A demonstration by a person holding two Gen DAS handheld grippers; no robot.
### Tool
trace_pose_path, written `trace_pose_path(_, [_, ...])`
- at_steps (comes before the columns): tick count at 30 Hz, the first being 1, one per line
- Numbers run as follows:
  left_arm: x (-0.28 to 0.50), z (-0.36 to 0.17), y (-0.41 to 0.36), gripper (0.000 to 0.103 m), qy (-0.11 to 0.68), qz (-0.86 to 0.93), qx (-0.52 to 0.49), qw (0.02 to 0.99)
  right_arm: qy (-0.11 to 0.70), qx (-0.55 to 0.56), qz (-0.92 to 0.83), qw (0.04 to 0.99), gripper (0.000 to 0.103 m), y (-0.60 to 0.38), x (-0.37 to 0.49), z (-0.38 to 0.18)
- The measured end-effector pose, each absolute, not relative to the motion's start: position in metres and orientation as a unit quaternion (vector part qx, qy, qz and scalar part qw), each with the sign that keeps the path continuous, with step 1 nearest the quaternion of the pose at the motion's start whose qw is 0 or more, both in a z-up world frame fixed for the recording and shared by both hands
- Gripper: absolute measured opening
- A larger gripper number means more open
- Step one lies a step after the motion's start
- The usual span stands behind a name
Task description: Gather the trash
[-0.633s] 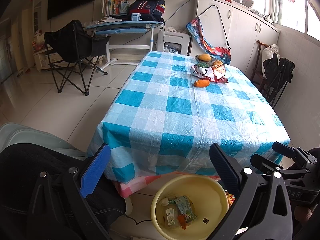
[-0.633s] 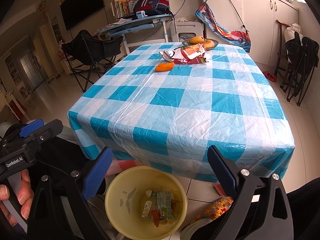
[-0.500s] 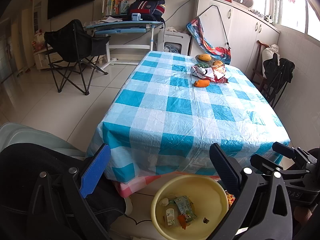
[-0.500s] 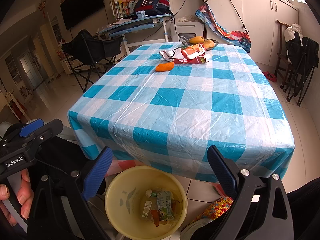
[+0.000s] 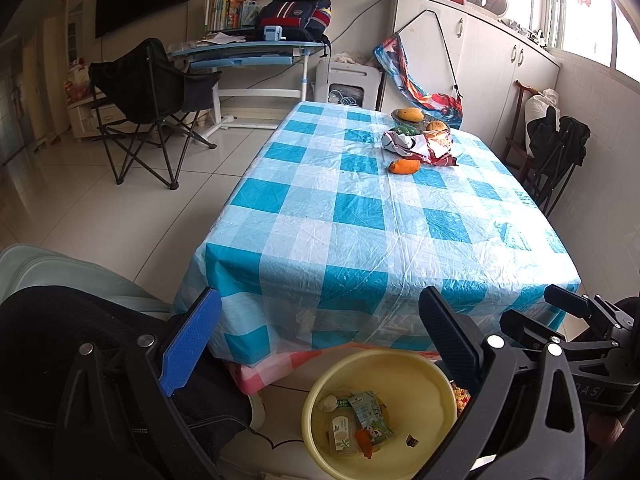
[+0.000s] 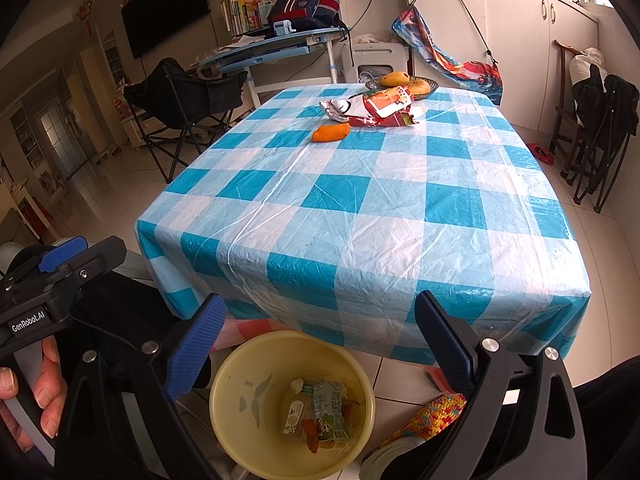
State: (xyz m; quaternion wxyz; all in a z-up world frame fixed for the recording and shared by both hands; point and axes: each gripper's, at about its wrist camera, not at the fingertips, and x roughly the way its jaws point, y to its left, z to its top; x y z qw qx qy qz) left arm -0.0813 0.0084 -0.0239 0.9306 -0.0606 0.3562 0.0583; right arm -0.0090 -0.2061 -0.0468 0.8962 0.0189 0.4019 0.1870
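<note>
Left gripper (image 5: 316, 344), right gripper (image 6: 320, 344): both spread wide, empty, above yellow bin (image 6: 240, 432) on the floor. Bin contents: cartons, scraps. Outstanding on table (image 6: 360, 220), far end: orange peel (image 6: 330, 133), red wrapper (image 6: 386, 110). Task judged partly complete.

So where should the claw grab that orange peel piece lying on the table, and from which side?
Probably across its narrow middle, coming from above. The orange peel piece lies flat and elongated on the checked tablecloth, apart from the red wrapper behind it. Fingers either side of its short width should clear the wrapper; the near side is open for the right claw.
</note>
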Motion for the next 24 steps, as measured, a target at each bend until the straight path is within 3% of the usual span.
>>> trace_pose_path(24, [-0.0802,-0.0242,0.0086,0.096,0.357,0.058,-0.061,0.93,0.403,0.017,0.188,0.896,0.092,-0.2044,-0.0094,-0.0496])
